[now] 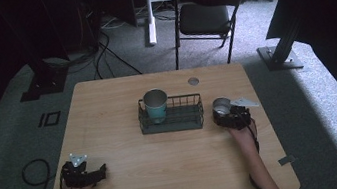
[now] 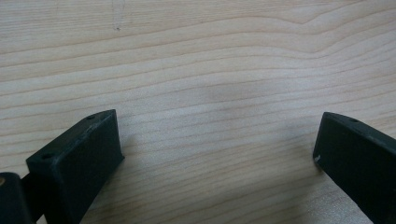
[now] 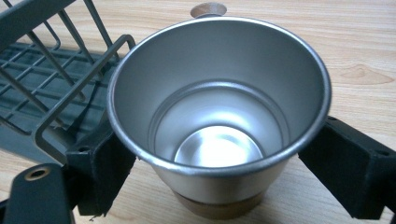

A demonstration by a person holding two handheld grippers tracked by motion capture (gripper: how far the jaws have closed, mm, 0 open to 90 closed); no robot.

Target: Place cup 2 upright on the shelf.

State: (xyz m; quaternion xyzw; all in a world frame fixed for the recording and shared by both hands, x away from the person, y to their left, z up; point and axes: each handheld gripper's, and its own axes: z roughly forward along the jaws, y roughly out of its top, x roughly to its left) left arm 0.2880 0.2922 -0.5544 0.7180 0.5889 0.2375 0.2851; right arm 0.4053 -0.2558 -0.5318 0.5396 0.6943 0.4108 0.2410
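Gripped between the jaws of the right gripper [image 1: 226, 112], a metal cup [image 1: 221, 106] is seen in the high view at the right side of the table [image 1: 111, 133], just right of a dark wire basket [image 1: 195, 116] set at the table's middle. A teal cup with a metal rim [image 1: 156, 105] stands upright in the left part of that basket. The left gripper [image 1: 98, 173] is held low over the near left corner of the table, well apart from everything else. A black chair [image 1: 205, 15] is placed beyond the far edge.

Through the left gripper view, two black jaws are shown spread wide with bare wood grain between them; nothing is held.

Through the right gripper view, the metal cup [image 3: 219, 93] is pressed on both sides by the jaws, its mouth open and its inside empty, with a wooden-looking base visible beneath. The basket [image 3: 42, 88] lies just to its left. No brand, label or writing can be read on any object.
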